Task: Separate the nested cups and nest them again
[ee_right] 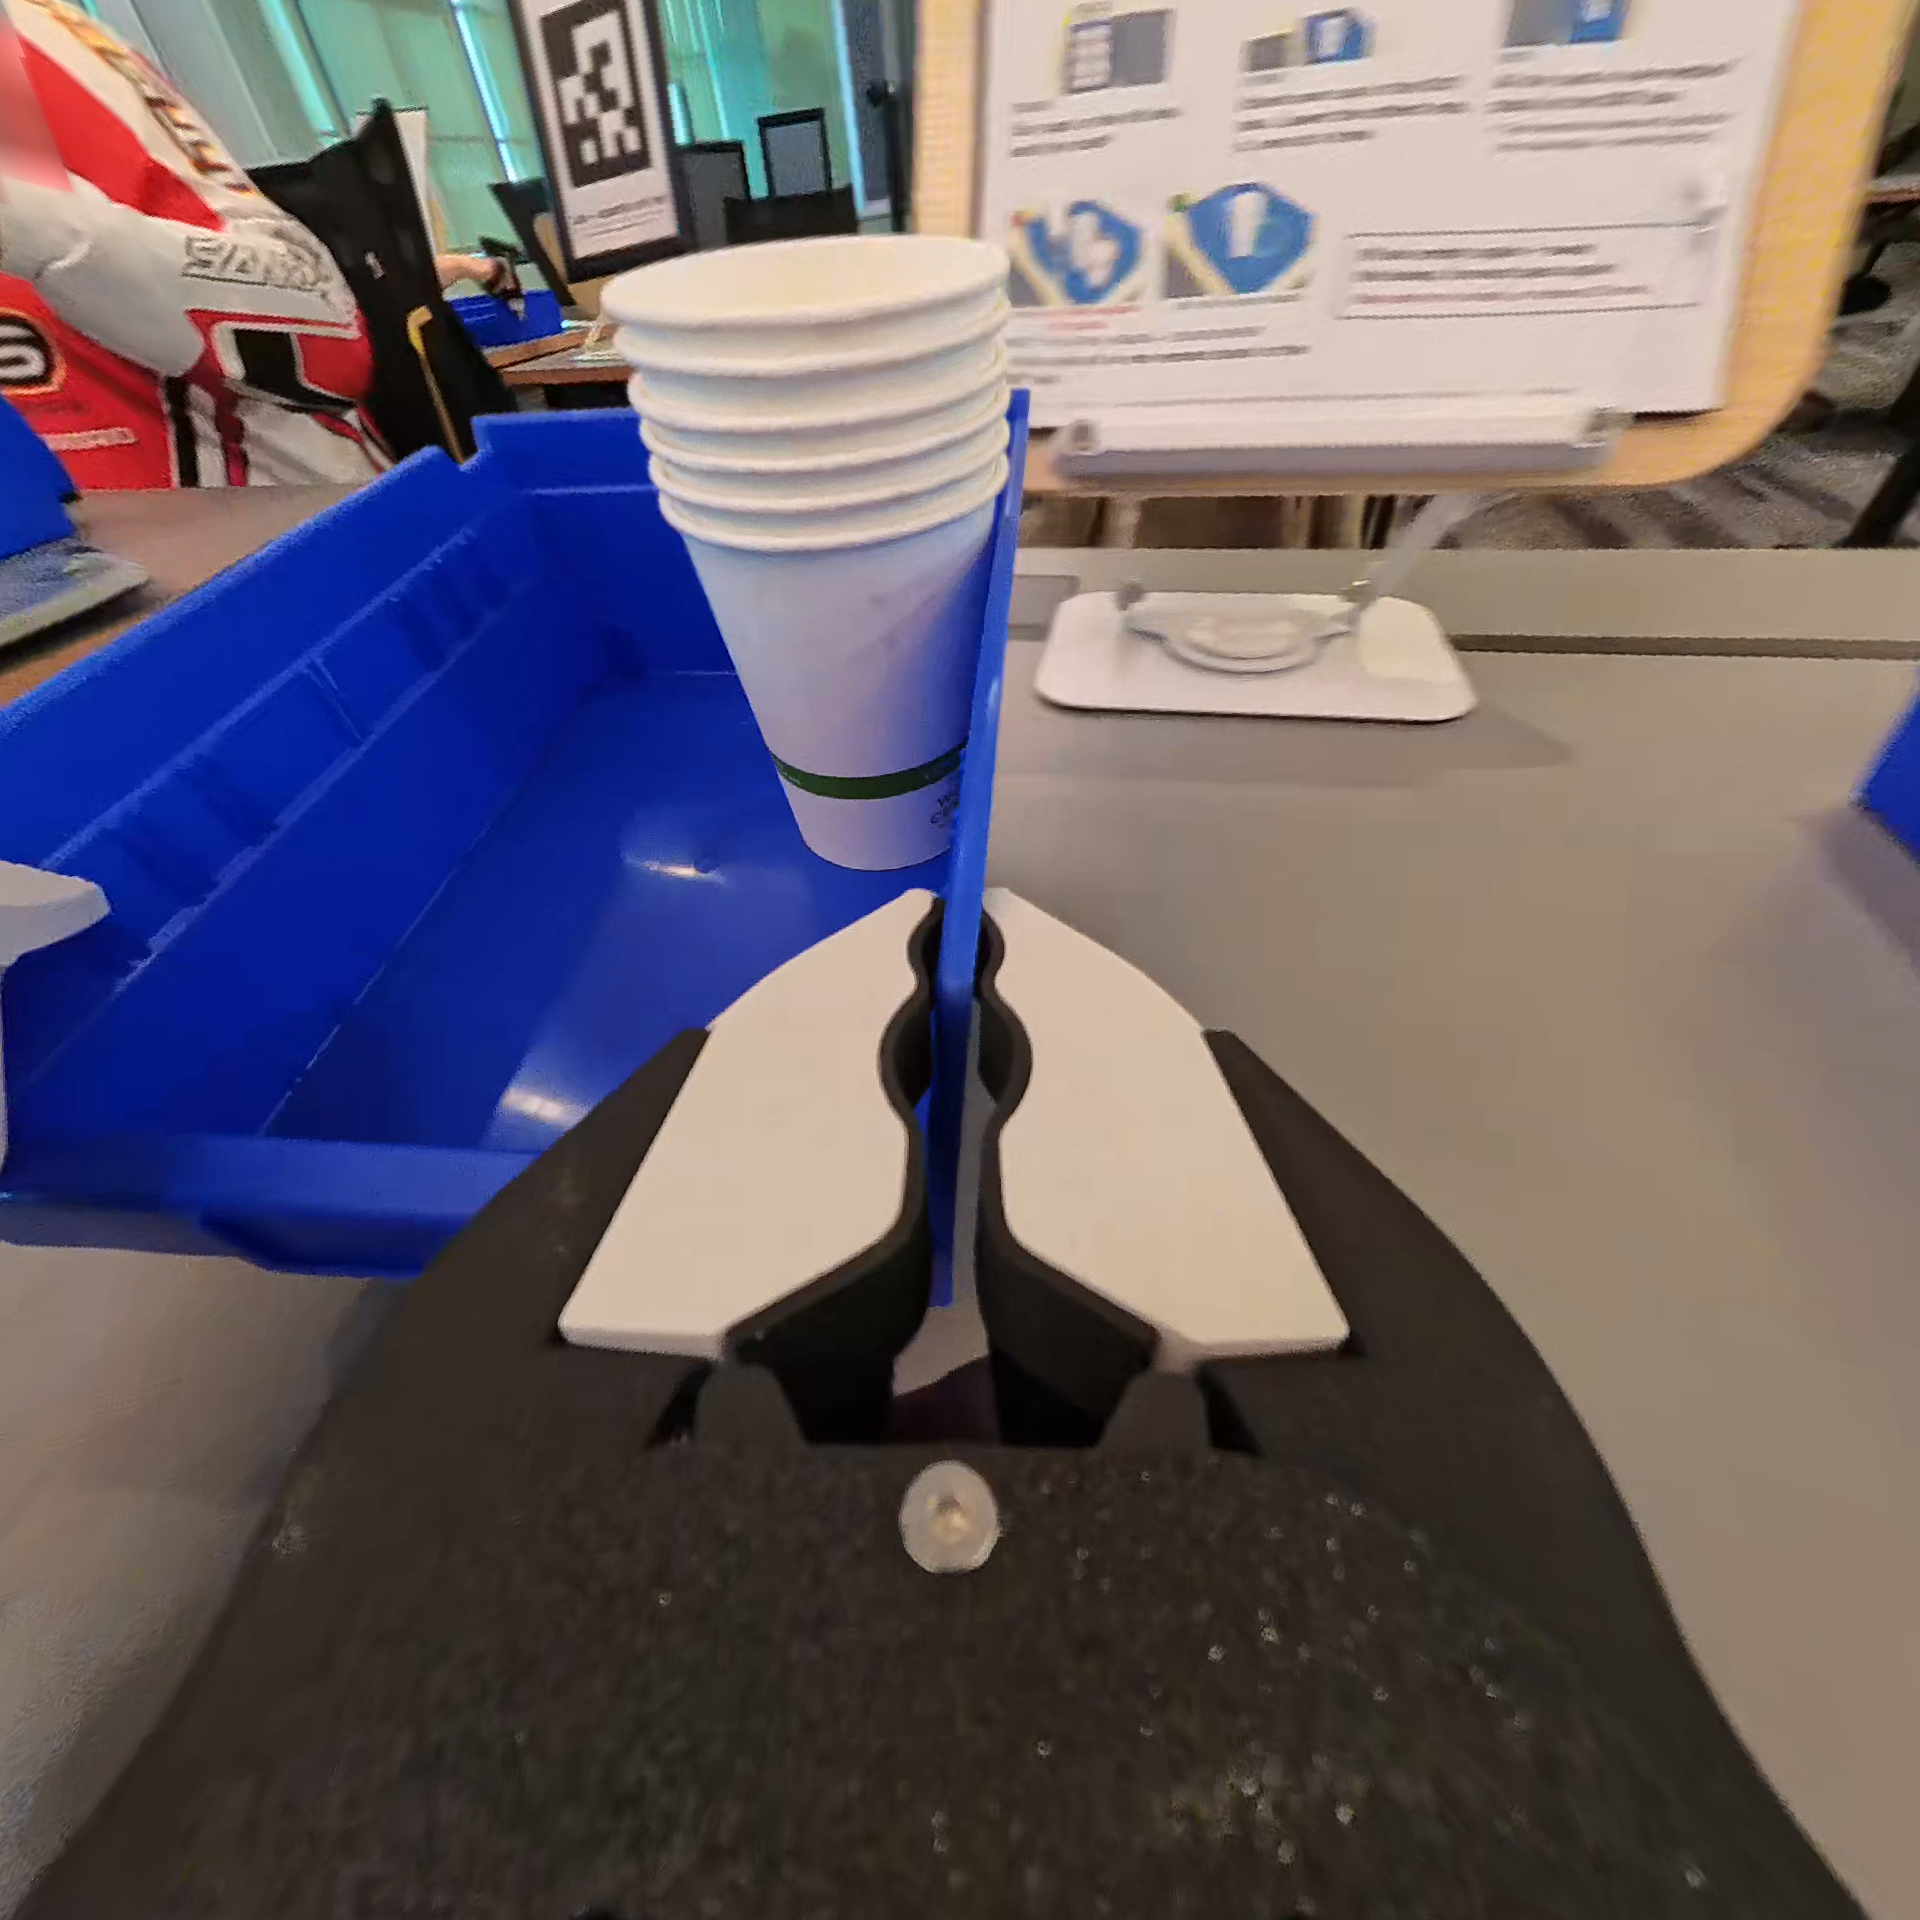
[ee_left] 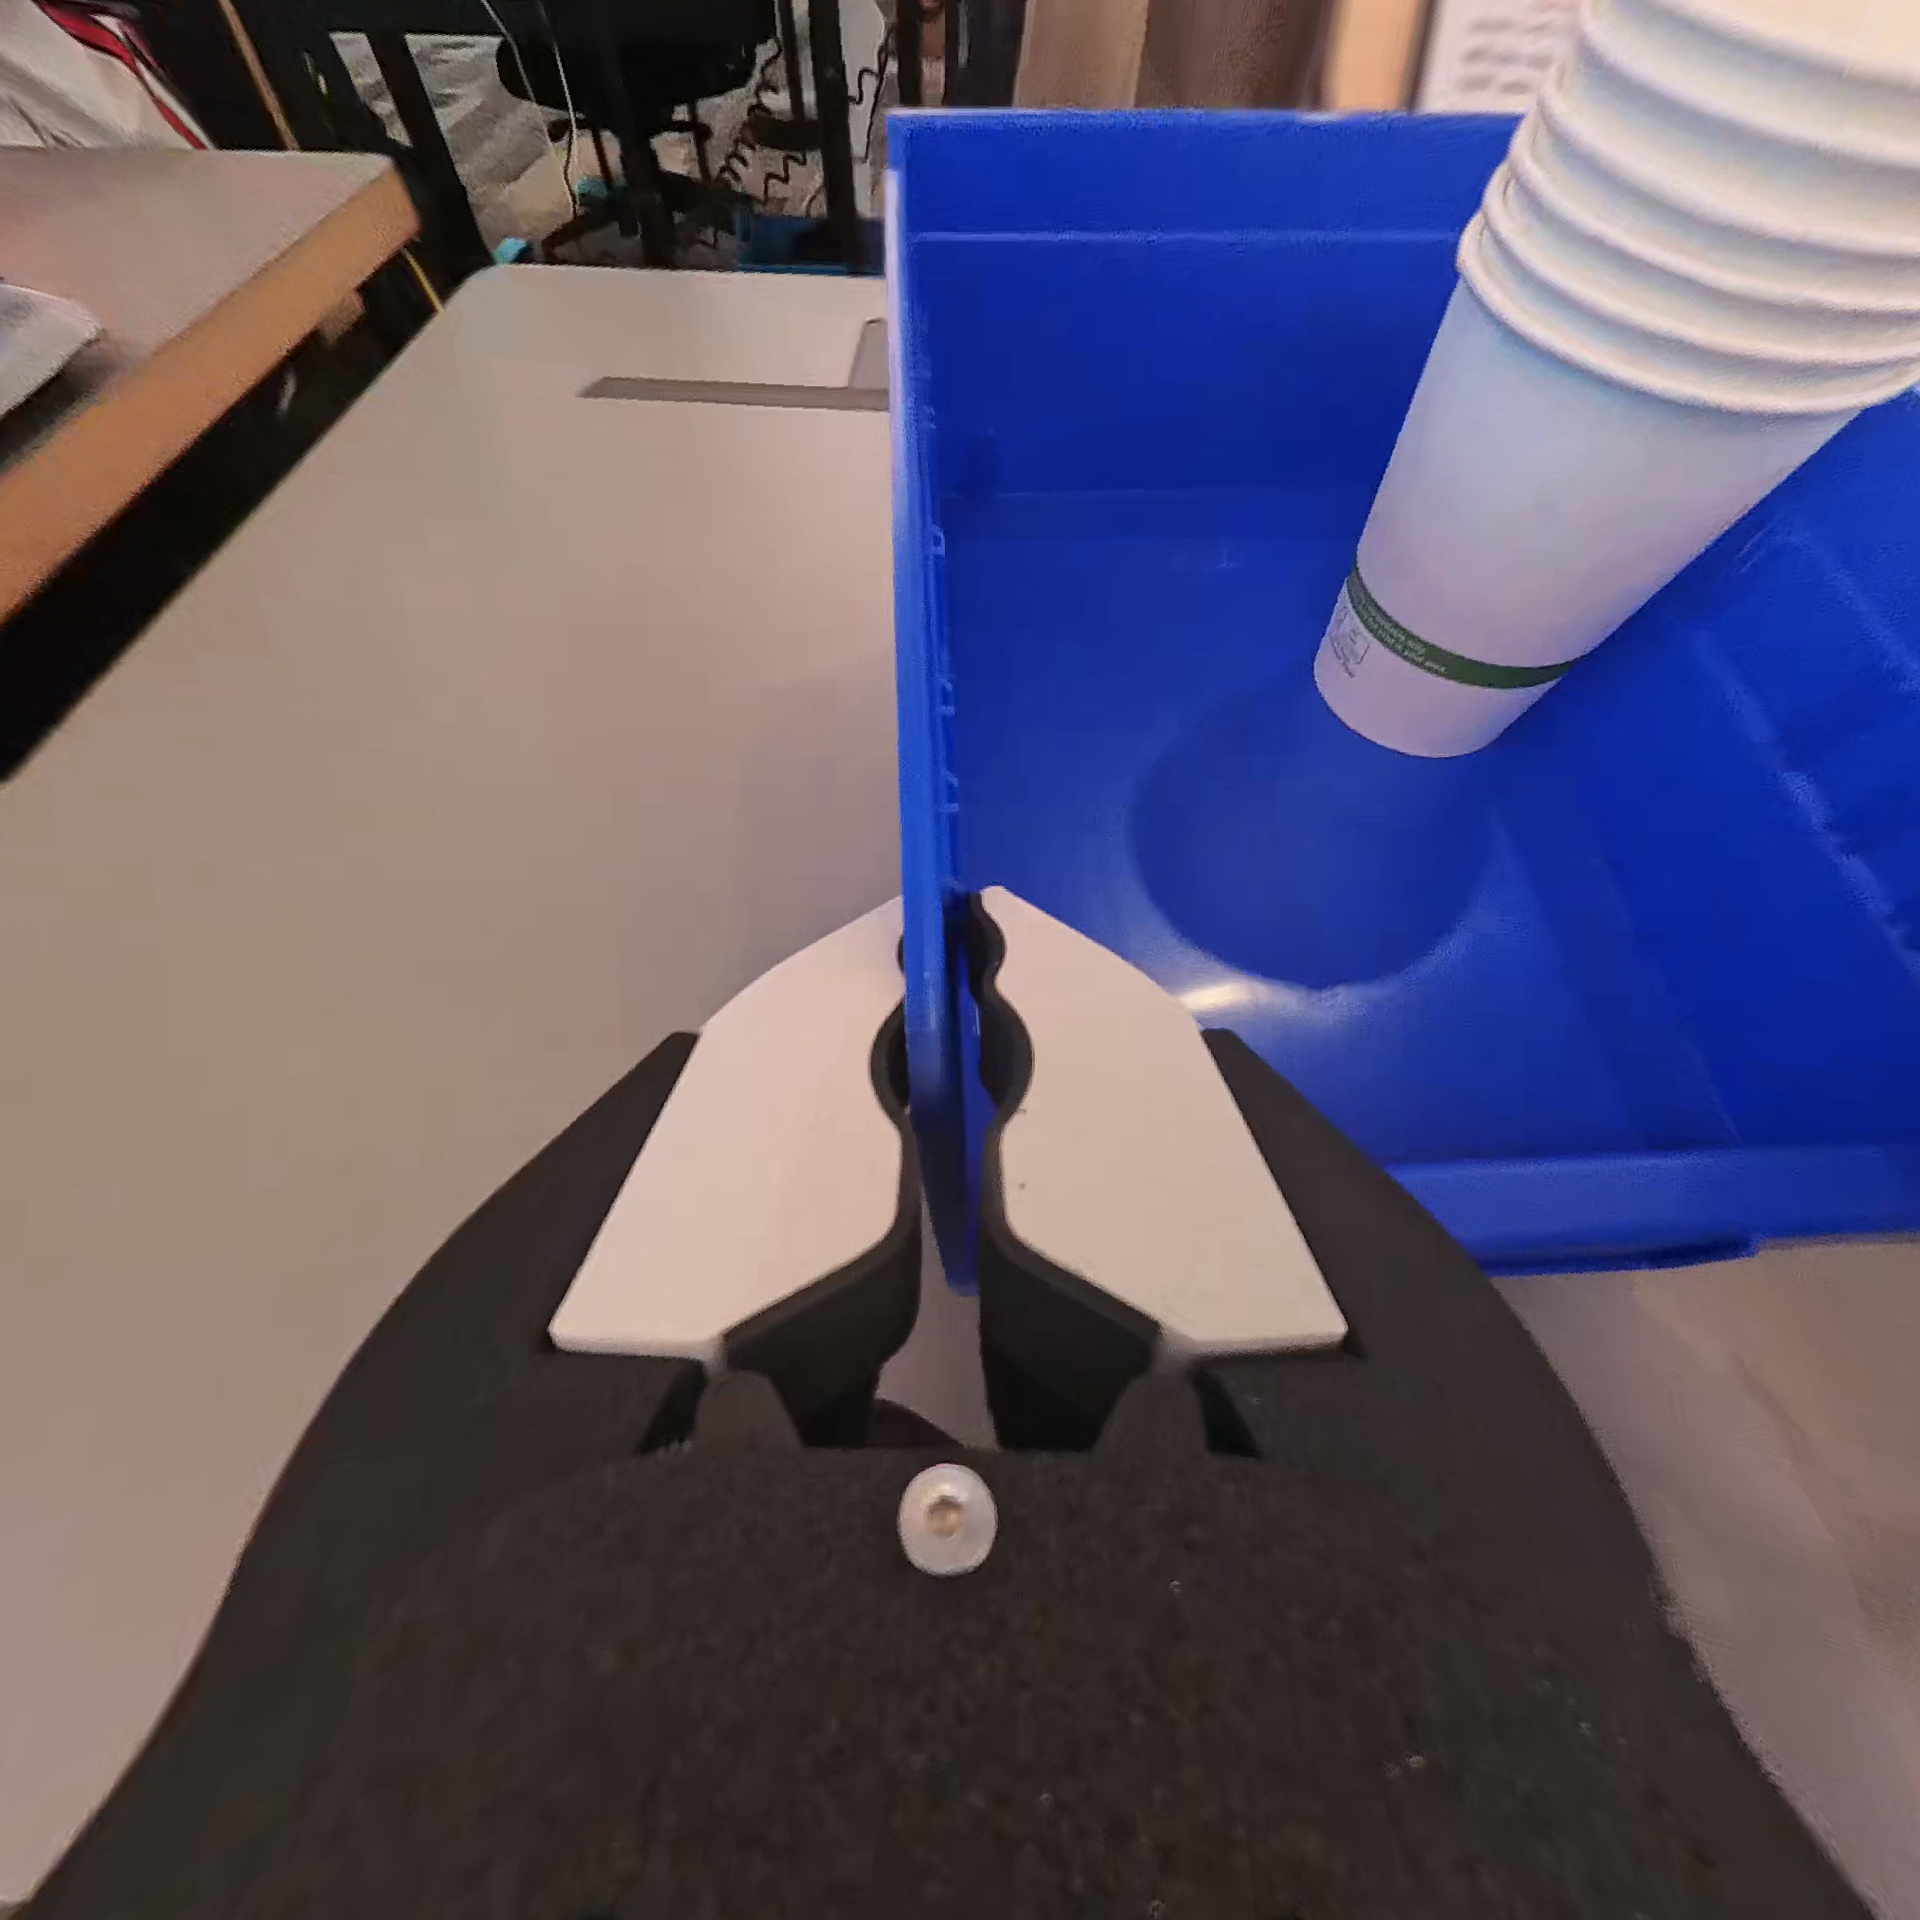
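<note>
Blue bin (ee_left: 1299, 436): glossy moulded plastic, light glints on floor. Stacked cups (ee_right: 831, 499): matt white paper, rolled rims. Left gripper (ee_left: 940, 925) and right gripper (ee_right: 961, 925): smooth matt white fingers, grainy black body, shiny metal screw (ee_left: 947, 1520). Table (ee_right: 1455, 987): smooth matt grey.

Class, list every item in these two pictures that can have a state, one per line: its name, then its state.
Left claw: shut on the blue bin's side wall.
Right claw: shut on the opposite wall.
Blue bin: held by both walls, holding only the cups.
Paper cup stack: nested, upright, standing inside the bin against the right claw's wall.
Document stand: upright on the table.
</note>
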A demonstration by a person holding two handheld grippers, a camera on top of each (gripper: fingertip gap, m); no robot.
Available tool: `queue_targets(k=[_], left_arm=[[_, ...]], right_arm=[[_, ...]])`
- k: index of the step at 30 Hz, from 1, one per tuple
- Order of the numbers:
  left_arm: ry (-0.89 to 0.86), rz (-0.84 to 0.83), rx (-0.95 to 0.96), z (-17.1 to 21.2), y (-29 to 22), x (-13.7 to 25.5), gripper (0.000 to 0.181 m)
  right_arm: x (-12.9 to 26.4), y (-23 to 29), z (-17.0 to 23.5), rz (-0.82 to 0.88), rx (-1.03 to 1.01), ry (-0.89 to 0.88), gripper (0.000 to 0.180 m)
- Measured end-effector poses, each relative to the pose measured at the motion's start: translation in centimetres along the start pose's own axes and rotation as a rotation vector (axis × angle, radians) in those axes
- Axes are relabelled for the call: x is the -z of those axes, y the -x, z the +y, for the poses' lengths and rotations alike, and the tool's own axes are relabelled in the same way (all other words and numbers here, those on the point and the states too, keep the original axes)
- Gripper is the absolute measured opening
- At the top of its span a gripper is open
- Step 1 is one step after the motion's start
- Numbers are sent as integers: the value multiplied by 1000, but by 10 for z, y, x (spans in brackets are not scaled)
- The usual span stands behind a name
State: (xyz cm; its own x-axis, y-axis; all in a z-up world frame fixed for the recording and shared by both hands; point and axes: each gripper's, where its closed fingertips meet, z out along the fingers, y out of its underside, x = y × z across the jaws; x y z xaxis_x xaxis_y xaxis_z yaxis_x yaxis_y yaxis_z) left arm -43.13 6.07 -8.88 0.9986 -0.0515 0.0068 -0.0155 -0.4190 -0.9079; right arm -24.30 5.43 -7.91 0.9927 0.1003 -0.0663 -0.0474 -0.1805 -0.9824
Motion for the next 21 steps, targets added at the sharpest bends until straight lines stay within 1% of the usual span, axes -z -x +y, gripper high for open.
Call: queue_targets(k=[3, 7, 12, 14, 17, 19, 20, 21], left_arm=[[41, 15, -14, -1, 47, -10, 5], [70, 53, -24, -2, 83, -34, 5], [89, 95, -14, 11, 90, -61, 5], [59, 93, 11, 10, 89, -62, 4], [64, 56, 22, 9, 89, -64, 5], [56, 54, 54, 8, 89, -65, 5], [53, 42, 68, 8, 89, -65, 7], [55, 15, 74, 9, 90, -63, 24]], right_arm=[[-18, 43, 0, -5, -42, 19, 4], [-39, 72, 6, 20, -25, 62, 4], [-53, 76, 24, 32, 2, 125, 5], [-55, 75, 31, 22, -41, 129, 5], [-51, 75, 31, 31, -40, 116, 6], [-51, 74, 31, -8, -44, 116, 8], [-50, 74, 30, -41, -39, 113, 9], [-46, 70, 27, -68, -39, 97, 19]])
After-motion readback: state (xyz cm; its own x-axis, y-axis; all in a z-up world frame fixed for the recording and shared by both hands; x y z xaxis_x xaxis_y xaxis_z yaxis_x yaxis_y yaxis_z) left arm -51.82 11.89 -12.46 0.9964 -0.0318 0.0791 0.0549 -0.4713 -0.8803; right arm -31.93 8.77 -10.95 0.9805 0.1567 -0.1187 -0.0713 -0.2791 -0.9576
